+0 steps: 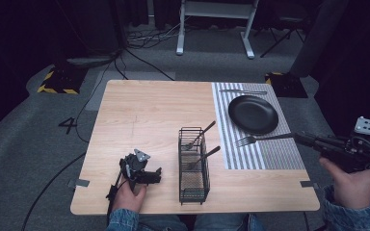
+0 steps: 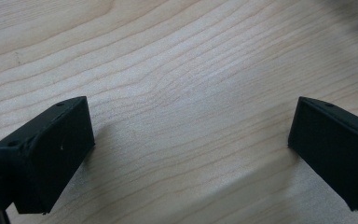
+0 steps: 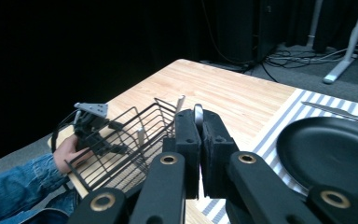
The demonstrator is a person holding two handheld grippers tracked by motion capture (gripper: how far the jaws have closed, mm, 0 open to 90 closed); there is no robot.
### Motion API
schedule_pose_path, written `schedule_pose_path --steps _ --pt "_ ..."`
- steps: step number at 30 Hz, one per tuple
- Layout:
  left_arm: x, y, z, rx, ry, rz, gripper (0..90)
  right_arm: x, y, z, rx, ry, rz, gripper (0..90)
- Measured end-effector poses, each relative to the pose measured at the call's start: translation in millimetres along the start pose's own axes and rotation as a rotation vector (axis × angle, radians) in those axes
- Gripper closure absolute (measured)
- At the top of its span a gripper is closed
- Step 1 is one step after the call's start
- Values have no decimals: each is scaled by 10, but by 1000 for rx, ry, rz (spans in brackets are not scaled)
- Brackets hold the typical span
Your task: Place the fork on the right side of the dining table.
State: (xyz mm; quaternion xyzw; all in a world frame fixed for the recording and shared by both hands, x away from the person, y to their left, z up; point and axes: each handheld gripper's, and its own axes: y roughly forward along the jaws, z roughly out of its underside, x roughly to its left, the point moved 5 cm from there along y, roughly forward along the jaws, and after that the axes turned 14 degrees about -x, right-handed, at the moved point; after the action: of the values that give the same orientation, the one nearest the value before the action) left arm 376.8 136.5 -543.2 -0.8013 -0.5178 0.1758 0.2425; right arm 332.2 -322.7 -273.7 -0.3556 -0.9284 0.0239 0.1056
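Note:
My right gripper (image 1: 302, 138) (image 3: 200, 122) is shut on the handle of a silver fork (image 1: 262, 139), whose tines point left over the striped placemat (image 1: 243, 154). In the right gripper view the fork's handle end (image 3: 198, 112) pokes up between the closed jaws. A black plate (image 1: 253, 114) (image 3: 335, 154) lies on the mat, with a knife (image 1: 243, 91) (image 3: 340, 111) beyond it. A black wire basket (image 1: 193, 166) (image 3: 121, 140) at the table's middle holds two more forks (image 1: 200, 134). My left gripper (image 1: 150, 176) (image 2: 191, 135) rests low on the wood, left of the basket, open with nothing between its jaws.
The wooden table (image 1: 149, 115) has bare room across its left and far parts. Cables and a white desk frame (image 1: 217, 24) stand on the floor behind. The person's left hand (image 3: 67, 149) shows beside the basket in the right gripper view.

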Motion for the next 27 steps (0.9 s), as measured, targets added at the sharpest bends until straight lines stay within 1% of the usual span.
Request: schedule_pose_path --steps 1,2,5,6,7,14,17,22,24,25,27 --pt "0 0 0 0 0 0 2 -18 -4 0 -1 3 6 871" --pt "0 0 0 0 0 0 2 -78 -17 0 -3 5 25 871" --pt "0 0 0 0 0 0 2 -154 -28 4 -3 9 48 871" --pt "0 0 0 0 0 0 2 -154 -28 4 -3 9 48 871" --pt "0 0 0 0 0 0 2 -208 -34 12 -1 15 66 871" --pt "0 0 0 0 0 0 2 -409 -7 72 4 45 108 871" --pt "0 0 0 0 0 0 2 -471 27 107 9 55 120 871" --pt "1 0 0 0 1 0 2 -529 95 157 19 62 129 871" --pt "0 0 0 0 0 0 2 -576 138 190 22 68 135 871" --pt "0 0 0 0 0 0 2 -637 187 235 30 83 143 871" --pt "0 0 0 0 0 0 2 -678 226 275 36 94 148 871"
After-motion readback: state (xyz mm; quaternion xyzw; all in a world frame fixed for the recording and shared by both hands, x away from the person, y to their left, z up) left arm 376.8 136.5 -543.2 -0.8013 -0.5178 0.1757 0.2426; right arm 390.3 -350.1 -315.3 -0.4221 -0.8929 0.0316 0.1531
